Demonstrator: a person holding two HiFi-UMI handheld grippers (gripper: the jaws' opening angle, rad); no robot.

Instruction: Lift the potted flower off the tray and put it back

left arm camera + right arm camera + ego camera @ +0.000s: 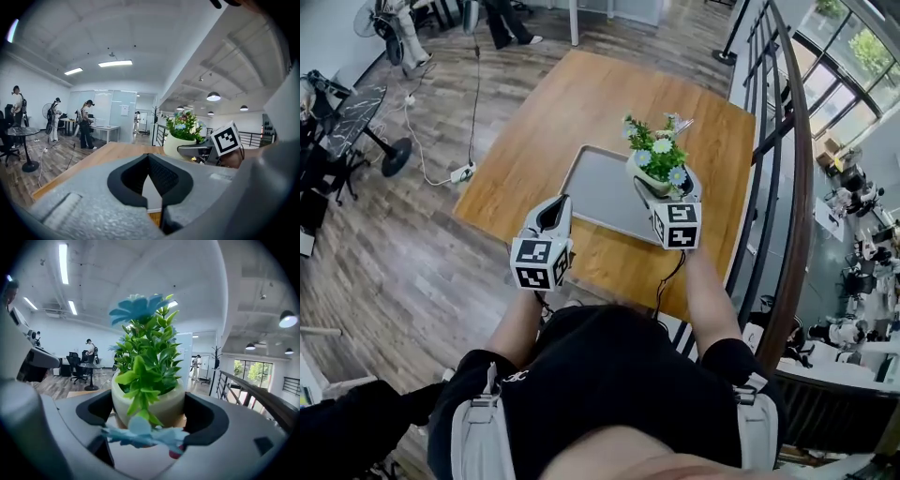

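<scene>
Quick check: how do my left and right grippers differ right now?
The grey left gripper has its jaws together with nothing between them; the grey right gripper has its jaws closed on the round cream pot of green artificial flowers. The left gripper sits by the flat grey tray's near left corner; the right gripper is over the tray's right side. Both carry marker cubes and point away from the person.
</scene>
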